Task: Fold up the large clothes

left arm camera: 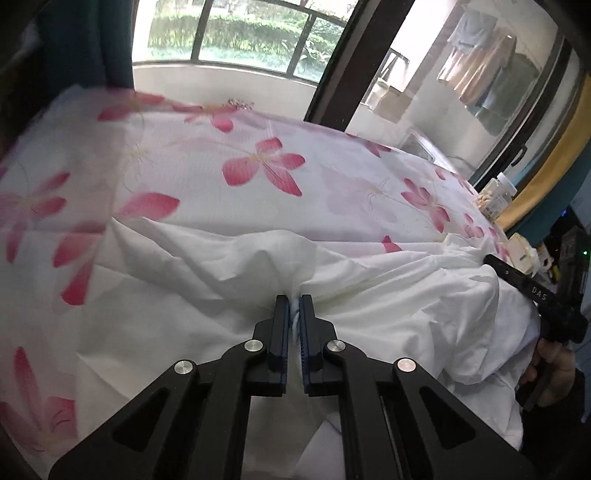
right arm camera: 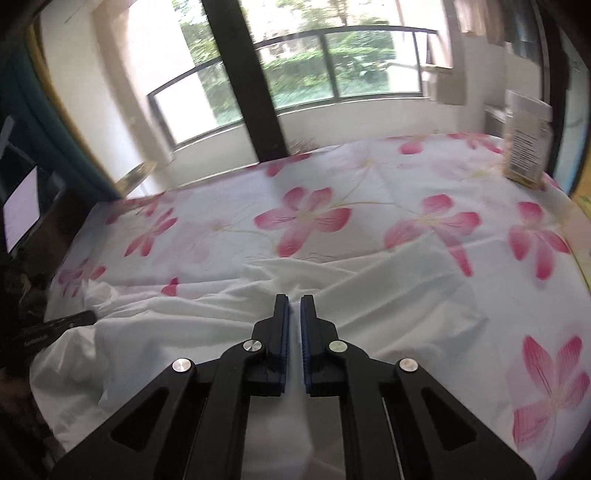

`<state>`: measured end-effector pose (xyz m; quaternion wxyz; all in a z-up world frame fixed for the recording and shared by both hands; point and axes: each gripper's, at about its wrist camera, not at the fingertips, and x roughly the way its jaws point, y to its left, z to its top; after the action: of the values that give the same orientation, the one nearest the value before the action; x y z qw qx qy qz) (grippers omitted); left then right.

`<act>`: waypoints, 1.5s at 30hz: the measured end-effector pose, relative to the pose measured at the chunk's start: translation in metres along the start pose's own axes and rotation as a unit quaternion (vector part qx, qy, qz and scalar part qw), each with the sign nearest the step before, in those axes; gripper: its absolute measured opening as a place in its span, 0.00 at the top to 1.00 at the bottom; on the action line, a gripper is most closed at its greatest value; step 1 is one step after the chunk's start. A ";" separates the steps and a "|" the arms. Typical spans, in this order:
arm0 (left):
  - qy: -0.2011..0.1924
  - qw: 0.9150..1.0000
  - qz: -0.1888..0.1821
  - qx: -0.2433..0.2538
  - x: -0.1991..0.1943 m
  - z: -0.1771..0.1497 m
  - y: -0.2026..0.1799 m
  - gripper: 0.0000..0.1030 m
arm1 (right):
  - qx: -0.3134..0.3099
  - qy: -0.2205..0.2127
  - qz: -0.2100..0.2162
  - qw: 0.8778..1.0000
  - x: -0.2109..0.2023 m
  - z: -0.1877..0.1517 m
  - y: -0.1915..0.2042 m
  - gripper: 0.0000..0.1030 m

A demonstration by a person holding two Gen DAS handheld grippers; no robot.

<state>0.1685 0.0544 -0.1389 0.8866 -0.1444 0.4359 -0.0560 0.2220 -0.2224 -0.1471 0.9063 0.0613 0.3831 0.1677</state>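
White cloth, a large garment (left arm camera: pixel 369 280), lies rumpled across the near part of a bed covered by a sheet (left arm camera: pixel 258 166) printed with pink flowers. The left hand-held gripper (left arm camera: pixel 294 306) has its blue-padded jaws pressed together on a pinched ridge of this white fabric, which puckers up just ahead of the tips. In the right wrist view, the right hand-held gripper (right arm camera: pixel 294 306) likewise stands closed to a narrow slit, with a fold of the same white garment (right arm camera: pixel 221 314) caught between its pads.

At the far right edge of the bed stands a clear plastic jar (right arm camera: pixel 528 144) with a pale lid, holding something tan and grainy; its label carries print too small to read. Seen from the left wrist, the other tool's black body (left arm camera: pixel 535 291) bears the letters "DAS", with a hand (left arm camera: pixel 550 358) gripping its handle. A window (left arm camera: pixel 236 33) looks onto greenery.
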 end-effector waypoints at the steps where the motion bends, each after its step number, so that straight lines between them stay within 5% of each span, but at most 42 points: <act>1: 0.000 1.000 0.006 0.004 -0.003 0.001 -0.001 0.94 | 0.005 0.001 -0.004 1.000 -0.002 -0.002 -0.002 0.94; 7: -0.003 1.000 -0.020 -0.012 -0.034 0.013 -0.006 0.93 | 0.003 -0.005 -0.017 1.000 -0.017 -0.003 -0.003 0.92; 9: -0.021 0.999 -0.028 -0.003 -0.052 0.017 -0.017 0.85 | -0.003 -0.027 -0.017 0.999 -0.037 0.003 0.000 0.82; 11: -0.032 0.999 -0.035 0.012 -0.068 0.016 -0.030 0.82 | -0.007 -0.035 -0.003 0.999 -0.051 0.005 0.003 0.48; 13: -0.026 0.999 -0.032 0.020 -0.073 0.010 -0.038 0.80 | -0.008 -0.027 0.024 0.999 -0.057 0.002 0.008 0.38; 15: -0.008 0.999 -0.024 0.022 -0.069 -0.002 -0.042 0.80 | -0.007 -0.010 0.044 0.999 -0.057 -0.005 0.012 0.38; 21: 0.049 0.999 0.008 0.013 -0.044 -0.050 -0.031 0.79 | -0.011 0.033 0.014 0.999 -0.038 -0.043 0.011 0.38; 24: 0.045 0.998 0.021 0.025 -0.036 -0.064 -0.031 0.70 | -0.014 0.040 0.000 0.999 -0.028 -0.057 0.008 0.38; 31: 0.034 0.997 0.050 0.042 -0.025 -0.054 -0.040 0.70 | -0.023 0.035 -0.041 0.998 -0.028 -0.056 0.015 0.38; 33: 0.033 0.997 0.049 0.048 -0.023 -0.047 -0.041 0.70 | -0.017 0.037 -0.042 0.998 -0.028 -0.052 0.013 0.46; 34: 0.035 0.997 0.044 0.047 -0.020 -0.043 -0.040 0.70 | -0.016 0.040 -0.034 0.999 -0.027 -0.051 0.013 0.59; 39: 0.034 0.998 0.033 0.050 -0.012 -0.035 -0.035 0.85 | -0.027 0.052 -0.016 0.998 -0.023 -0.047 0.017 0.70; 41: 0.030 0.998 0.027 0.047 -0.012 -0.030 -0.035 0.88 | -0.028 0.044 -0.016 0.999 -0.023 -0.043 0.019 0.80; 45: 0.003 0.997 0.039 0.060 -0.015 -0.018 -0.039 0.90 | -0.047 0.018 -0.018 0.999 -0.023 -0.025 0.035 0.85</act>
<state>0.1461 0.0171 -0.1255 0.8938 -0.0738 0.4399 -0.0474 0.1806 -0.1985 -0.1409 0.9039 0.0088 0.3923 0.1700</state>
